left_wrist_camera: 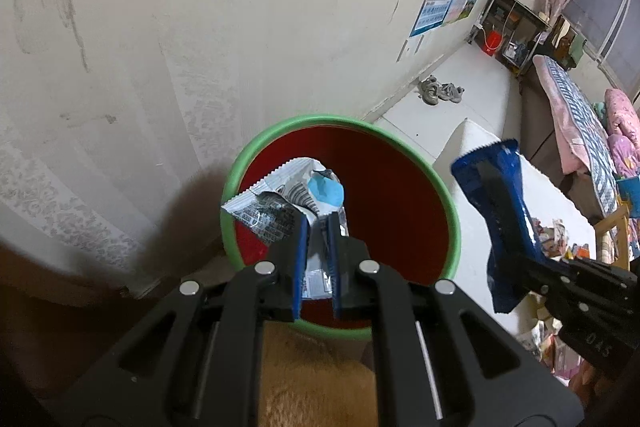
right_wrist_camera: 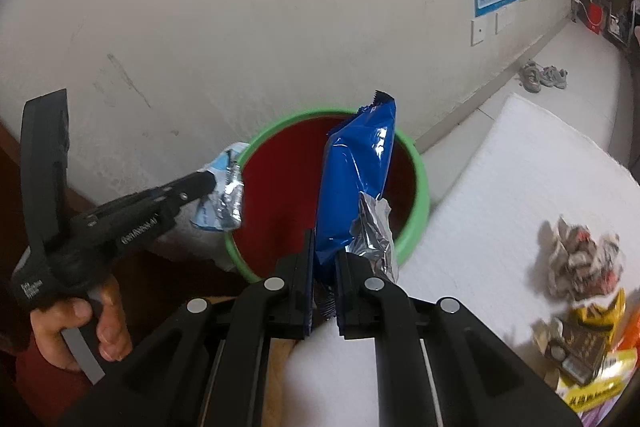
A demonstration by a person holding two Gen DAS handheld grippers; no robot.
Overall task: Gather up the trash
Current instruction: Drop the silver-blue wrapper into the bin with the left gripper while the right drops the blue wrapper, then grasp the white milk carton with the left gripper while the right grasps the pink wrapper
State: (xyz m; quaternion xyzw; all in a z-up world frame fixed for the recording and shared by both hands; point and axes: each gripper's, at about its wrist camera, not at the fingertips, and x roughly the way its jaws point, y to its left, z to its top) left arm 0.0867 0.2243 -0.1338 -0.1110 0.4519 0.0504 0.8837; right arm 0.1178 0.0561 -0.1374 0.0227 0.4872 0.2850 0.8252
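A red bin with a green rim [left_wrist_camera: 454, 211] stands by the wall; it also shows in the right wrist view [right_wrist_camera: 422, 187]. My left gripper [left_wrist_camera: 318, 227] is shut on a crumpled silver-white wrapper [left_wrist_camera: 280, 199] with a light blue patch, held over the bin's mouth; that gripper [right_wrist_camera: 212, 183] and wrapper [right_wrist_camera: 228, 199] show at the bin's left rim in the right wrist view. My right gripper [right_wrist_camera: 324, 259] is shut on a blue foil wrapper [right_wrist_camera: 356, 171], upright over the bin's near rim; the gripper [left_wrist_camera: 508, 251] and wrapper [left_wrist_camera: 500, 211] show right of the bin.
A white padded surface [right_wrist_camera: 500, 187] lies right of the bin, with a heap of crumpled wrappers [right_wrist_camera: 580, 263] and packets [right_wrist_camera: 592, 339] on it. A pair of shoes [left_wrist_camera: 440, 91] lies by the wall, and a bed [left_wrist_camera: 576, 115] stands at far right.
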